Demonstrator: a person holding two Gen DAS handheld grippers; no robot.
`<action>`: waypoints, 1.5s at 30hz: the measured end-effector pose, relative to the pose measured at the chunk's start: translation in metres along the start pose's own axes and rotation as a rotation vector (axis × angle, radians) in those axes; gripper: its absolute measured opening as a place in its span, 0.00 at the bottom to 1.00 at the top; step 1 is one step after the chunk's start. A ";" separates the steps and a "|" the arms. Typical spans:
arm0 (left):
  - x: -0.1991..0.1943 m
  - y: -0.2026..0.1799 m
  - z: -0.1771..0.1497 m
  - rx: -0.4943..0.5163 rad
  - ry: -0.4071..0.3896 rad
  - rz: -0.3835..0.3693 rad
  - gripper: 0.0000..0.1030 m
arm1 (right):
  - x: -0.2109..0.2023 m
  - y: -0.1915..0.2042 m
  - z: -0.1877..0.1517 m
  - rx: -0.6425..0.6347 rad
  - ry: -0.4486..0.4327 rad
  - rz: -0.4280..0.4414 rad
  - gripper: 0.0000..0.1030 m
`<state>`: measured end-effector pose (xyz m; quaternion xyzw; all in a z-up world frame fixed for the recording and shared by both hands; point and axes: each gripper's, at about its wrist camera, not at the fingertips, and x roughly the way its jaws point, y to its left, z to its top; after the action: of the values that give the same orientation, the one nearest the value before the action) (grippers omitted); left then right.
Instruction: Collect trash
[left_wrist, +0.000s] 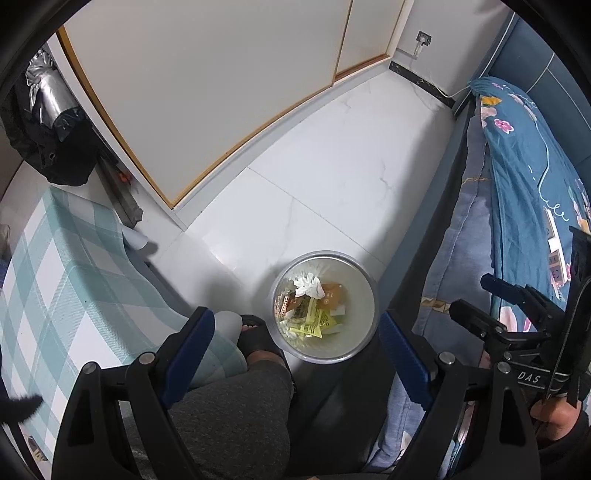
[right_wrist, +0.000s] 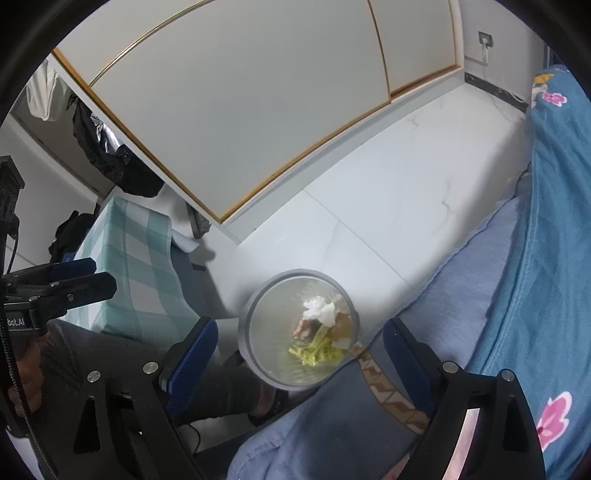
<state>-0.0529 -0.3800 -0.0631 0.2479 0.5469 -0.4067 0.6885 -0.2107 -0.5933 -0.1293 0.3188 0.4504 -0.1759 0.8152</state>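
Both grippers are hanging wide open above the floor, and neither is holding anything. From its own camera, the left gripper is spreading its blue-padded fingers to either side of the trash bin below it. The right gripper is doing the same in its view, with the bin sitting between its fingers.

The bin is standing upright on the white marble floor, squeezed between the bed and the person's sandalled foot. Inside it, a crumpled white tissue is lying on top of brown wrappers, with yellow wrappers piled nearer the camera.

To the left, the worktop under its green checked cloth is showing, and a black bag is hanging beyond it by the white wardrobe doors. On the right, a blue flowered quilt is heaped on the bed, and the right gripper is poking into the left camera's edge there.
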 end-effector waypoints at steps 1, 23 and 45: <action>0.000 0.000 -0.001 -0.001 0.001 -0.001 0.86 | -0.001 0.001 0.000 -0.001 -0.003 -0.002 0.89; -0.001 -0.002 -0.006 0.010 -0.013 0.000 0.86 | -0.005 0.002 -0.004 -0.008 -0.005 -0.022 0.90; -0.001 0.001 -0.007 -0.013 -0.003 -0.011 0.86 | 0.001 -0.005 -0.004 0.022 0.005 -0.015 0.90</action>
<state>-0.0556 -0.3741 -0.0645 0.2398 0.5499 -0.4072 0.6887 -0.2153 -0.5940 -0.1337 0.3248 0.4528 -0.1861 0.8092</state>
